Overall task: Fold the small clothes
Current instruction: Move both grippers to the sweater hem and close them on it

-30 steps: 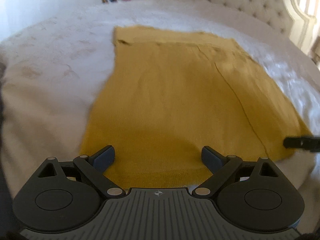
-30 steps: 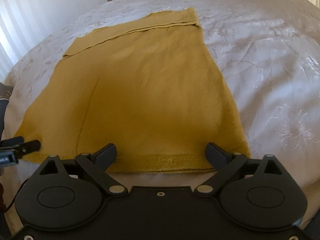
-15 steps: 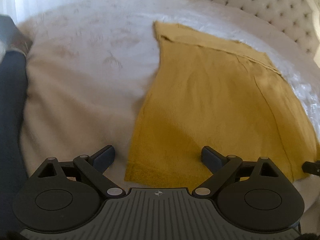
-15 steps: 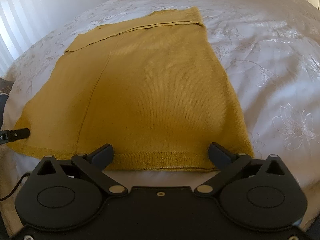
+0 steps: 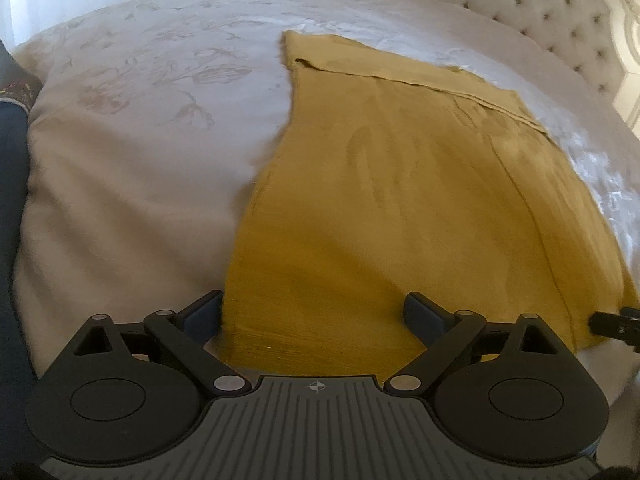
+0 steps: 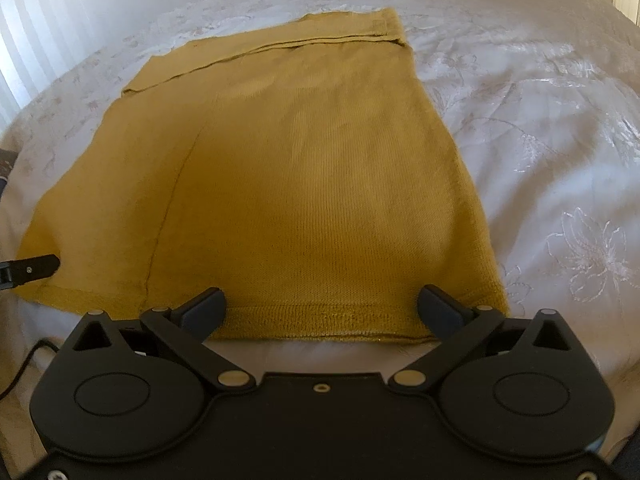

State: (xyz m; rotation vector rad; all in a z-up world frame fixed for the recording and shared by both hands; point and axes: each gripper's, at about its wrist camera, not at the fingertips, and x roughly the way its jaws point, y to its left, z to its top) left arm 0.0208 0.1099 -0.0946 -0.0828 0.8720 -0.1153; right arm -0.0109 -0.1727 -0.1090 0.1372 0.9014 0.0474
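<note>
Mustard knit skirt (image 6: 304, 184) spread flat on the white bedspread (image 6: 540, 128), hem nearest. Left gripper (image 5: 312, 316) spread wide over the near-left hem corner, right gripper (image 6: 322, 304) spread wide over the near-right stretch — nothing pinched yet. Risk ahead: closing too high and catching one layer only, or snagging the bedspread along with the hem, so the fold drags crooked. Compared with a second ago: left gripper swung leftward to the corner, right one closer to the hem.
</note>
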